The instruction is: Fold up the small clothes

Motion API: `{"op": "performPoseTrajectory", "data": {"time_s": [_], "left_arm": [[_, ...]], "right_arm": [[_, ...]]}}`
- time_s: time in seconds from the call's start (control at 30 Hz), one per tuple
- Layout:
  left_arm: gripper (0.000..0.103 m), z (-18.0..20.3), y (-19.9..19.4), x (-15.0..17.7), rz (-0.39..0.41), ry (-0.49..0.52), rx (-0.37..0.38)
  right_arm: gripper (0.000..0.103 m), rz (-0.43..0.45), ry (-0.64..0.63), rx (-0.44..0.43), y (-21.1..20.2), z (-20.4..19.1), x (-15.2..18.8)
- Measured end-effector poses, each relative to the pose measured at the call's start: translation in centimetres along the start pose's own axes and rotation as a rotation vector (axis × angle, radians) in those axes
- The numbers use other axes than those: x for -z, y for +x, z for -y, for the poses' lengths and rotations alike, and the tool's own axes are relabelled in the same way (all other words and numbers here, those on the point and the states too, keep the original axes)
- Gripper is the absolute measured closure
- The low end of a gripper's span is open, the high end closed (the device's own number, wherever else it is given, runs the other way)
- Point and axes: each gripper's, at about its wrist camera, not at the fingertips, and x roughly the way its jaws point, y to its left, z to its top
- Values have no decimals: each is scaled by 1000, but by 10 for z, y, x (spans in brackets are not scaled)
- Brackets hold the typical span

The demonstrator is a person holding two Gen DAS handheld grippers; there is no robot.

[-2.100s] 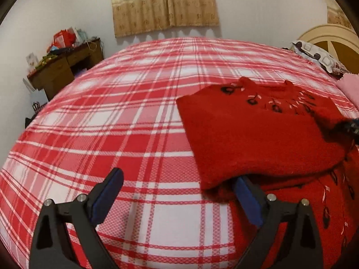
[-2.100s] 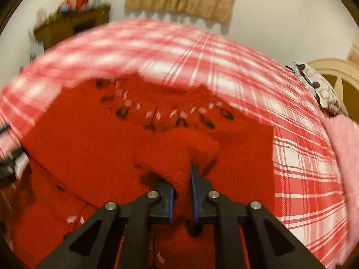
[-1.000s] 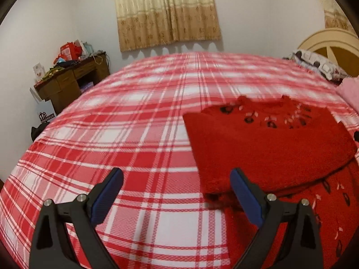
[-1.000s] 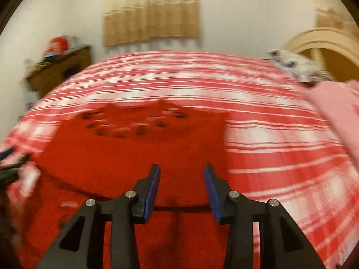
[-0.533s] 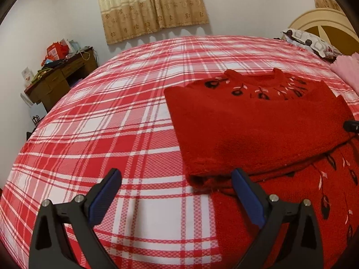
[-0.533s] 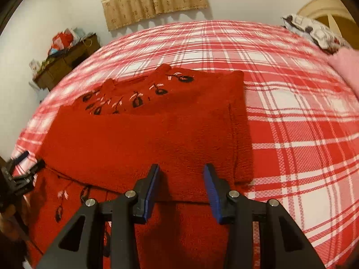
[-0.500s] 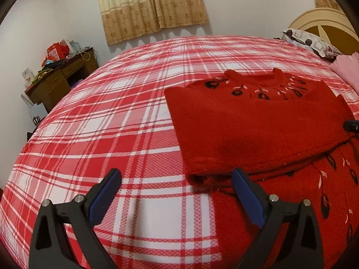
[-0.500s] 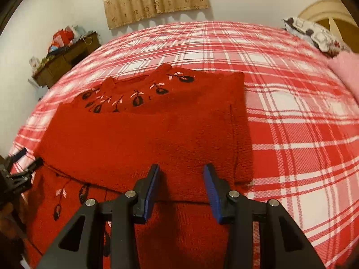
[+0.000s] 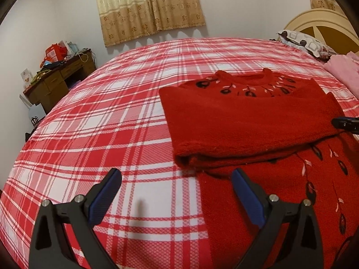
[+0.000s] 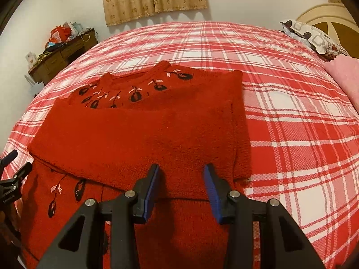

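Both claws are spread apart and grip nothing. Seen from its own wrist view, the left claw [image 9: 176,192] hovers low over the bed [image 9: 112,112] with its jaws wide; its left finger stands over bare plaid sheet, while its right finger sits over the near left edge of the red sweater [image 9: 246,121]. The sweater's folded-over sleeve layer ends in a thick rolled edge just beyond that right finger. The right claw [image 10: 181,188] has its jaws parted to a narrower gap, and both blue-padded fingers [image 10: 152,186] sit over the sweater's body, right at the near edge of the same folded band. The left claw [image 10: 13,179] shows at the far left edge of the right wrist view, beside the sweater's left side.

The sweater lies flat on the bed, neckline with dark leaf embroidery pointing away, sleeves folded across the chest, lower body with trailing leaf stitching nearest the claws.

Two seconds ago the right claw was pinched on a bunch of red fabric; it has since let go and spread. The left claw has stayed wide, and the sleeve fold now lies settled and smooth.

Farther out are a pink blanket [image 10: 343,76], a patterned pillow [image 10: 314,38], a headboard [image 9: 318,20], a curtain [image 9: 148,6] and a cluttered wooden table [image 9: 60,76].
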Motion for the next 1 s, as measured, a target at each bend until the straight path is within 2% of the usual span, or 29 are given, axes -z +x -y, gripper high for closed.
{"op": "performPoseTrajectory", "data": {"time_s": [0.1, 0.27, 0.43, 0.47, 0.5, 0.53, 0.8, 1.0], "left_arm": [[2, 1, -3, 1, 0, -1, 4], [2, 3, -10, 3, 1, 4, 16], [2, 4, -21, 8, -3, -1, 33], [2, 4, -25, 10, 0, 2, 37], [2, 5, -28, 11, 3, 5, 39], [2, 6, -32, 12, 6, 9, 41], [2, 14, -56, 19, 25, 33, 65], [2, 19, -68, 30, 17, 37, 95]], "right_arm": [[55, 5, 18, -20, -3, 2, 2], [54, 6, -11, -4, -5, -2, 6], [53, 9, 27, -13, -10, 1, 7], [50, 6, 33, -9, -13, 1, 9], [43, 6, 35, -4, -16, 2, 10], [42, 5, 35, -2, -19, 2, 12], [42, -4, 56, -11, -45, 7, 32], [42, -18, 25, -17, -63, -1, 55]]}}
